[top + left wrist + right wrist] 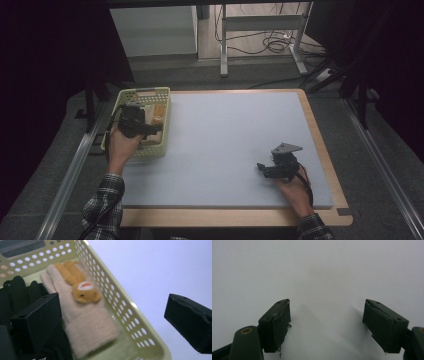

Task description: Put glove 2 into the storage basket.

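Left gripper [110,322] spread wide over yellow basket [140,337] — beige glove [87,327] under it. Right gripper [327,325] spread too — above bare mat [225,145].

The person wears checked sleeves [102,205] and holds two black grippers, the right gripper [265,170] having a grey three-cornered plate [286,148] on top, blocky fingers [275,323] with small screws, and a black cable [309,187].

Basket [162,112] wall blocks left; mat [225,135] seemingly clear elsewhere

Left tool [150,128] over basket [162,107]
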Available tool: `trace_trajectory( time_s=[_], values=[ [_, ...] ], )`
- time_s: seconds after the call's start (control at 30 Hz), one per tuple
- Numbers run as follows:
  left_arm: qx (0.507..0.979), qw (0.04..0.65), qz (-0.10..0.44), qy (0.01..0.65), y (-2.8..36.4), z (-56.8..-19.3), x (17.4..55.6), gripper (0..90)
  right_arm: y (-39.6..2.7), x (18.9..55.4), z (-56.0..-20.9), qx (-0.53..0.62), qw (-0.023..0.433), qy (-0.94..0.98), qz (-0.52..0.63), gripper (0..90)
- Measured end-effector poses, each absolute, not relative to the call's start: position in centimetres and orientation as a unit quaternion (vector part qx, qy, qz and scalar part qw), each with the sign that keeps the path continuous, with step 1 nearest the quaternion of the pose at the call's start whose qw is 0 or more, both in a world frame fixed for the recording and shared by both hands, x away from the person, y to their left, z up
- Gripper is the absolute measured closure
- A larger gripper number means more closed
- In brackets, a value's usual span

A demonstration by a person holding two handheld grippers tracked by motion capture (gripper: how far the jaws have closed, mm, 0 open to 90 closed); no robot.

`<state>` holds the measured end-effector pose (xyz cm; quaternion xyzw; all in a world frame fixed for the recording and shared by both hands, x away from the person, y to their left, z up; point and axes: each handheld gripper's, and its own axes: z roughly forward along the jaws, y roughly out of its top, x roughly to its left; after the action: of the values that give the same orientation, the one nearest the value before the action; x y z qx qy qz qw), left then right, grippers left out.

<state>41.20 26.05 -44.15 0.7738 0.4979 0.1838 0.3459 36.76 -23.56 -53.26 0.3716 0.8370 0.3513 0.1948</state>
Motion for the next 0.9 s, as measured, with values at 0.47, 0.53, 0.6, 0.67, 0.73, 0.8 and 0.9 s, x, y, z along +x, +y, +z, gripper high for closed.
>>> trace_trajectory(
  time_s=[0.47,0.53,0.6,0.67,0.73,0.8,0.9],
  values=[
    [0.791,0.357,0.183,0.461,24.1,-44.0,39.6,0.4,-23.6,36.8,-53.3,0.371,0.195,0.837,0.351,21.9],
    [0.793,0.359,0.184,0.456,23.7,-44.1,39.3,0.3,-23.6,36.8,-53.3,0.371,0.195,0.837,0.351,21.9],
    [0.794,0.367,0.178,0.45,23.3,-44.2,39.0,0.3,-23.6,36.8,-53.3,0.371,0.195,0.837,0.351,21.9],
    [0.795,0.37,0.175,0.448,23.2,-44.3,38.9,0.3,-23.6,36.8,-53.3,0.371,0.195,0.837,0.351,21.9],
    [0.796,0.371,0.174,0.445,22.9,-44.5,38.7,0.3,-23.6,36.8,-53.3,0.372,0.195,0.837,0.351,21.9],
    [0.798,0.372,0.173,0.441,22.6,-44.6,38.6,0.3,-23.6,36.7,-53.3,0.372,0.195,0.837,0.351,21.9],
    [0.799,0.377,0.171,0.436,22.2,-44.8,38.3,0.4,-23.6,36.7,-53.3,0.371,0.195,0.837,0.351,21.8]
  ],
)
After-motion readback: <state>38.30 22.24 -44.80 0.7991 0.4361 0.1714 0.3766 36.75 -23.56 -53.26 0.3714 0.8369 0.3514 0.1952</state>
